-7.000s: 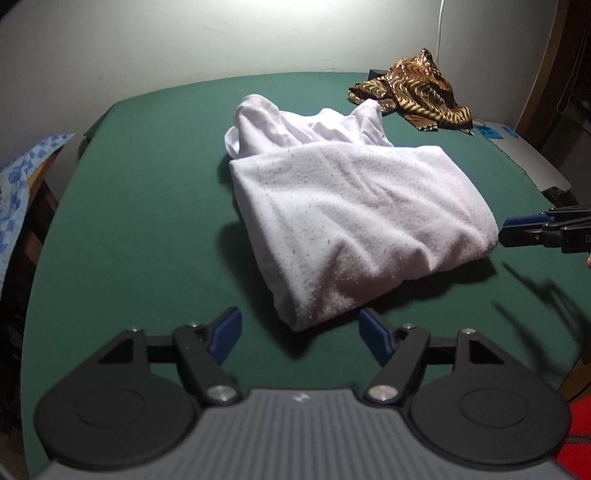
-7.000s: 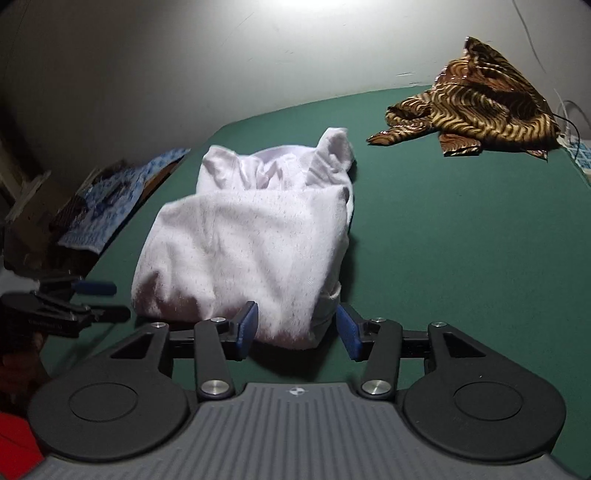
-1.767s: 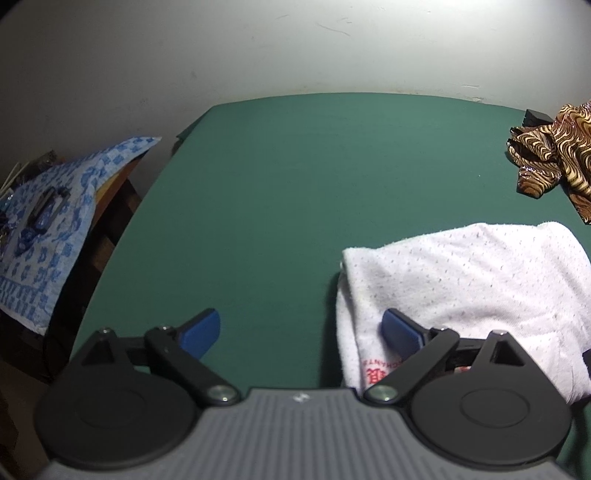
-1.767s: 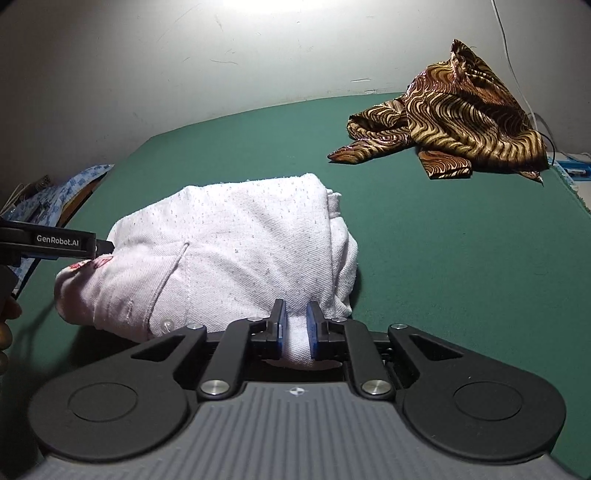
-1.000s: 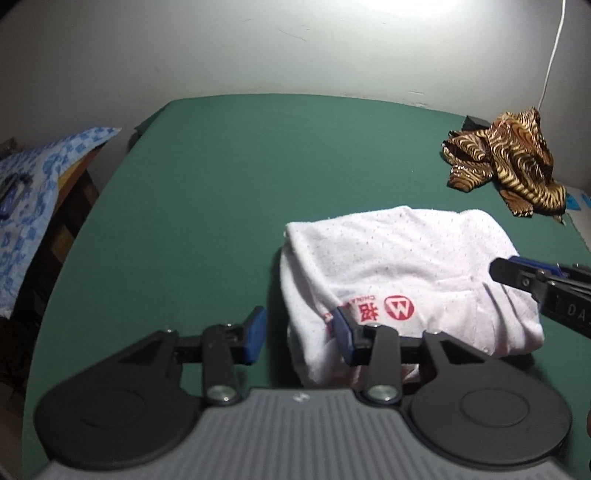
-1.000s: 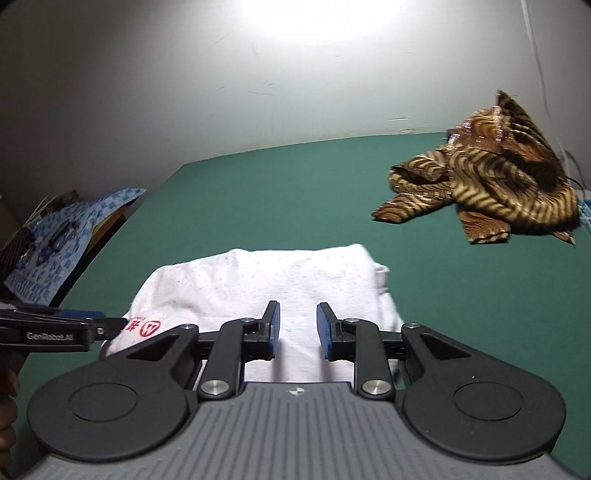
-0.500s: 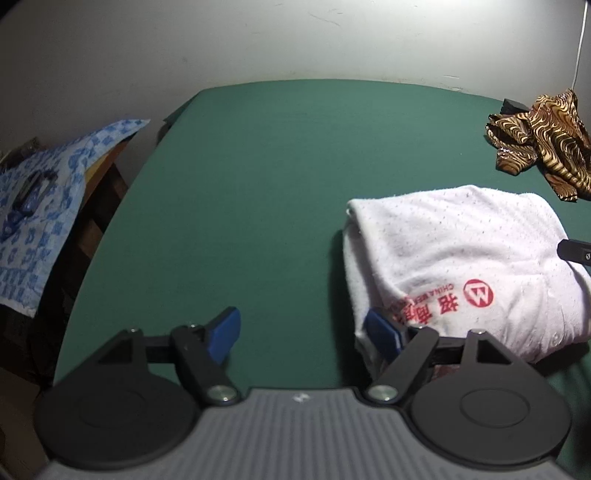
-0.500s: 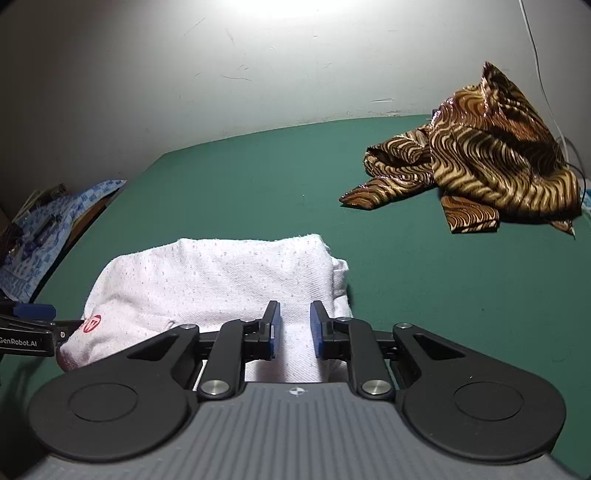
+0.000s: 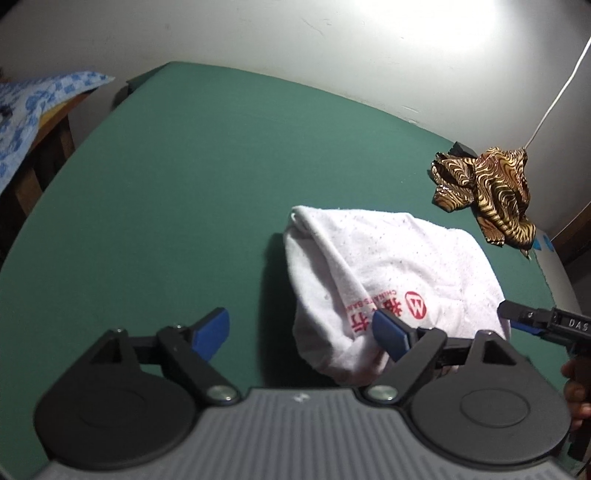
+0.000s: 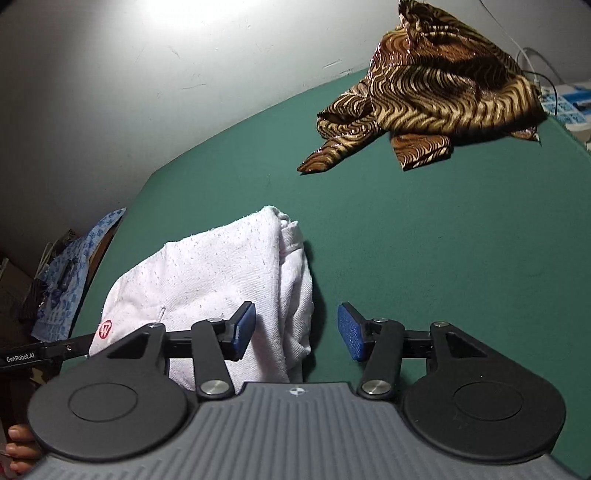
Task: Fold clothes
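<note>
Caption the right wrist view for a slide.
Open right gripper beside a folded white knit shirt on green felt table; crumpled brown-gold striped cloth behind.

One white garment [image 9: 391, 273], one patterned cloth [image 9: 491, 192], two tools [image 9: 301, 336].

A home room: green-covered table [image 9: 184, 192], plain wall [image 9: 258, 33], clothes.

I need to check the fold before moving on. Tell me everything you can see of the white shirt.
The white shirt is a speckled, textured knit folded into a thick, rounded bundle lying on the green table. A red round logo and red lettering face up near its front edge. Layered folds show along one side. Both grippers are open: the left gripper has one pad against its front edge, the right gripper straddles a corner.
</note>
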A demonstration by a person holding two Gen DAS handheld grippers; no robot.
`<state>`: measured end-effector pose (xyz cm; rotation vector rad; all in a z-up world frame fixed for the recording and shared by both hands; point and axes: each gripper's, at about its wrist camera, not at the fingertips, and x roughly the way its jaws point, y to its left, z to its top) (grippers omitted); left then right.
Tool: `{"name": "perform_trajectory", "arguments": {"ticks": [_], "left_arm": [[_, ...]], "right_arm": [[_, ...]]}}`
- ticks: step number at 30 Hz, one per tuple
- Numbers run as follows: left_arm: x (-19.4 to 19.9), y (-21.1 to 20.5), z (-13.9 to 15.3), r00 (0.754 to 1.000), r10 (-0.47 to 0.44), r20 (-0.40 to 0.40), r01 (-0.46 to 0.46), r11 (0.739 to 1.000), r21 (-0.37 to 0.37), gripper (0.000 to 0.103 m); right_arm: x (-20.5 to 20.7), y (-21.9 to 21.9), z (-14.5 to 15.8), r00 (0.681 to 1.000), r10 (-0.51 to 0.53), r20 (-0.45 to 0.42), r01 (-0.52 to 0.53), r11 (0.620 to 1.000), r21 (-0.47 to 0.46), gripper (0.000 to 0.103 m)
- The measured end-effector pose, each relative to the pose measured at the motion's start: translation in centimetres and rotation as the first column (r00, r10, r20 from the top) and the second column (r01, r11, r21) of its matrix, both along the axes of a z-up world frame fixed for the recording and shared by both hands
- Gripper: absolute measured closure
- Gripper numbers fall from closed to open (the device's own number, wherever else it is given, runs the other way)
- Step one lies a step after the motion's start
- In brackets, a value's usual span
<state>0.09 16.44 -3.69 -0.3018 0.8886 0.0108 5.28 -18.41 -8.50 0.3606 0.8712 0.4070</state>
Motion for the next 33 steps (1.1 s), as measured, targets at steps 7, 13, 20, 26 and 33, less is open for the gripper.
{"name": "perform_trajectory", "arguments": {"ticks": [7, 13, 20, 26, 33], "left_arm": [[-0.8, 0.7, 0.8, 0.999, -0.021, 0.027, 0.023, 0.998, -0.06, 0.004], [1.1, -2.4, -0.9, 0.996, -0.087, 0.006, 0.088, 0.993, -0.078, 0.003], [2.6, -3.8, -3.2, 0.994, -0.107, 0.004, 0.106, 0.977, -0.183, 0.003], [2.8, -6.4, -3.9, 0.989, -0.145, 0.027, 0.147, 0.982, -0.122, 0.002], [2.9, -5.6, -3.4, 0.987, -0.159, 0.032, 0.161, 0.982, -0.101, 0.021]], "right_arm": [[0.4, 1.1, -0.3, 0.999, 0.037, -0.002, -0.037, 0.999, 0.003, 0.046], [0.8, 2.3, -0.9, 0.999, 0.05, -0.017, -0.05, 0.999, -0.002, 0.044], [0.7, 1.8, -1.4, 1.0, 0.028, -0.011, -0.028, 0.998, 0.061, 0.043], [0.5, 3.5, -1.5, 0.999, 0.025, 0.048, -0.026, 0.999, 0.023, 0.039], [0.5, 3.5, -1.4, 0.998, 0.042, 0.039, -0.042, 0.999, 0.002, 0.064]]}}
